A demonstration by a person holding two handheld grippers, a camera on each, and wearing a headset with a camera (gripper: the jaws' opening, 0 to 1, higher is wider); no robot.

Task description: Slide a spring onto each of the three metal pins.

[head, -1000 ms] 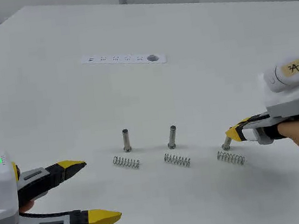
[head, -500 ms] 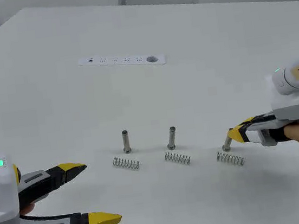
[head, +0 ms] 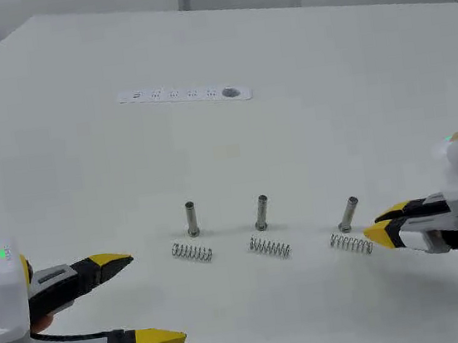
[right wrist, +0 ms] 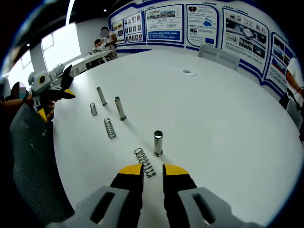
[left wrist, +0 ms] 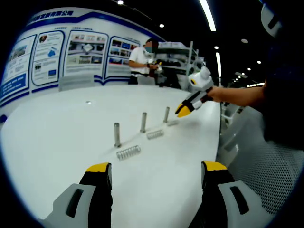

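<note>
Three metal pins stand upright in a row on the white table: left pin [head: 191, 218], middle pin [head: 261, 212], right pin [head: 349, 214]. A spring lies in front of each: left spring [head: 191, 251], middle spring [head: 270, 247], right spring [head: 351, 243]. My right gripper [head: 384, 228] hovers just right of the right spring, its jaws a narrow gap apart and empty. In its own view my right gripper [right wrist: 152, 171] points at the nearest spring [right wrist: 145, 162] and pin [right wrist: 157, 142]. My left gripper [head: 140, 301] is wide open and empty at the lower left, well short of the left spring [left wrist: 128, 152].
A white power strip [head: 184, 95] lies flat farther back on the table. In the left gripper view a person [left wrist: 141, 61] stands beyond the table by shelving. Posters line the back wall.
My right gripper has drawn back to the right and down from the right pin, which now stands upright and free. The left gripper has barely shifted.
</note>
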